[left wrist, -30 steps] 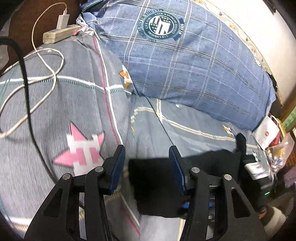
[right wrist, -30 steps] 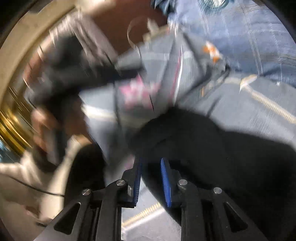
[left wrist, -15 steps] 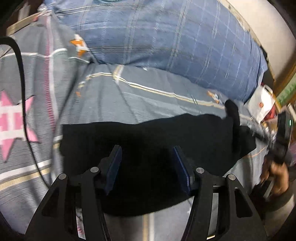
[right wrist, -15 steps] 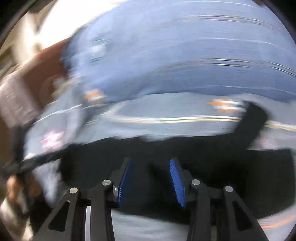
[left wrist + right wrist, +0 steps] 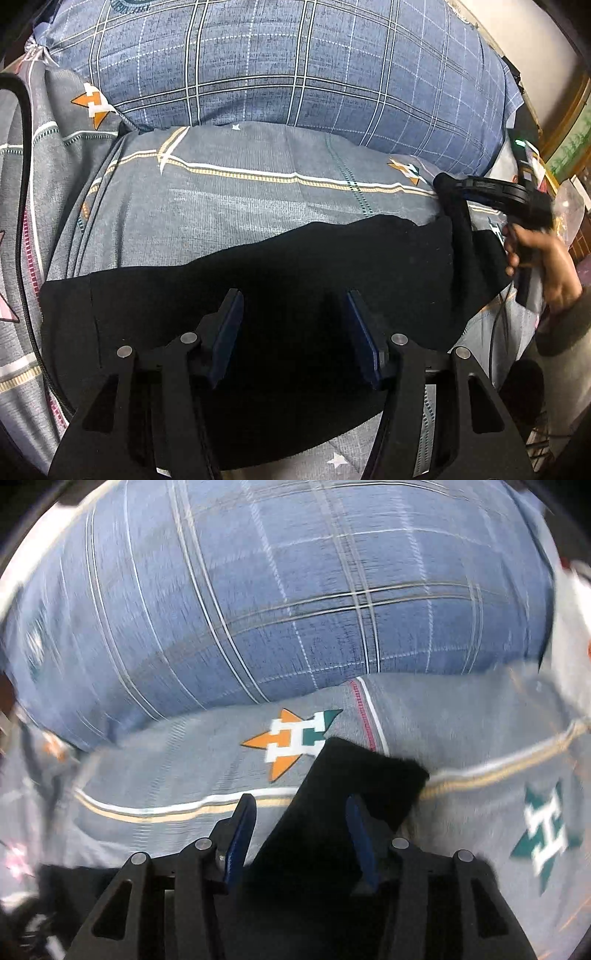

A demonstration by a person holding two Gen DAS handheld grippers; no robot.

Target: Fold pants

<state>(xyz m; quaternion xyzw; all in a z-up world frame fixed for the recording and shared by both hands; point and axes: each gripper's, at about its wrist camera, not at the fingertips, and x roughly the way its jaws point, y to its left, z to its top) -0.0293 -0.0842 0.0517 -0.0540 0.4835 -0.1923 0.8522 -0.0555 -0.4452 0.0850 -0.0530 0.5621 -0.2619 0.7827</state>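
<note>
Black pants (image 5: 295, 266) lie folded and spread across the grey patterned bedsheet (image 5: 240, 192). My left gripper (image 5: 293, 325) is open and empty, hovering over the middle of the pants. My right gripper (image 5: 301, 827) is open above the right end of the pants (image 5: 354, 775), where a narrow strip of black cloth runs forward between its fingers. In the left wrist view the right gripper (image 5: 484, 188) shows at the pants' far right end, held by a hand (image 5: 539, 258).
A large blue plaid pillow (image 5: 295, 62) lies along the back of the bed. A black cable (image 5: 22, 221) runs down the left side of the sheet. Clutter and a picture frame (image 5: 569, 147) stand past the bed's right edge.
My left gripper swung right from the pants' left end to over their middle. My right gripper opened wider and swept right to the pants' far end.
</note>
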